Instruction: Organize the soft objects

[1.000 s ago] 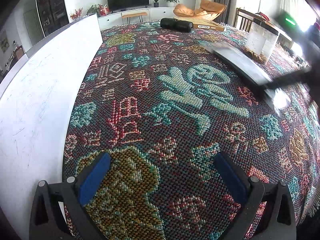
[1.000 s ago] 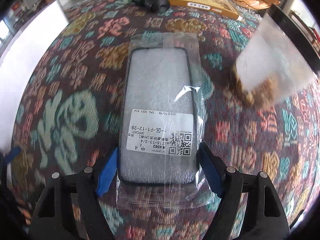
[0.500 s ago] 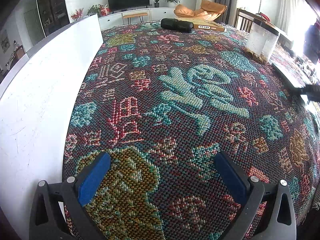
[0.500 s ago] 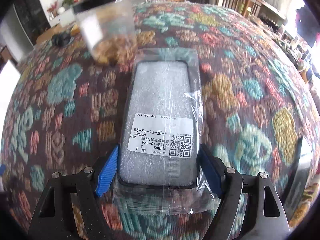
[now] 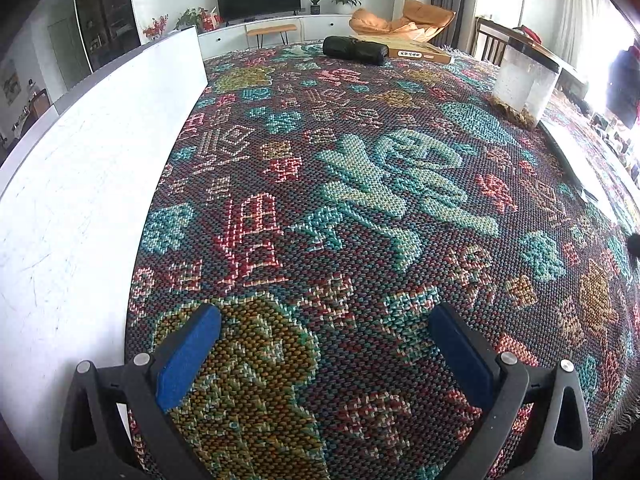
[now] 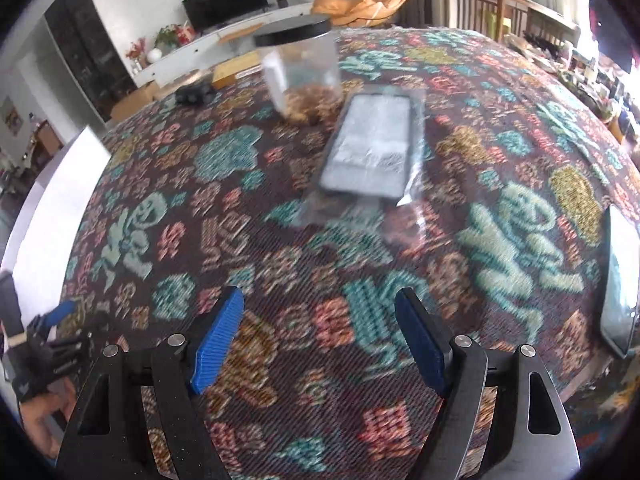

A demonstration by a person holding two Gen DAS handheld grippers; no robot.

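At the 9 o'clock side of the left wrist view a white board (image 5: 80,184) lies along the edge of the patterned cloth (image 5: 360,208) that covers the worktop. The left gripper (image 5: 326,354) hangs low over the cloth, its blue fingers (image 5: 188,356) spread wide with nothing between them. At 12 o'clock a black roll (image 5: 355,50) lies beside a flat yellow box (image 5: 416,53). Toward 2 o'clock stands a clear jar (image 5: 522,84).

In the right wrist view the right gripper (image 6: 318,340) is also wide open and empty above the cloth. At 12 o'clock from it the phone case in its plastic sleeve (image 6: 372,146) lies flat on the cloth, well apart from the fingers, its far end just beside the jar. At 3 o'clock a flat glossy panel (image 6: 620,280) rests near the worktop edge.
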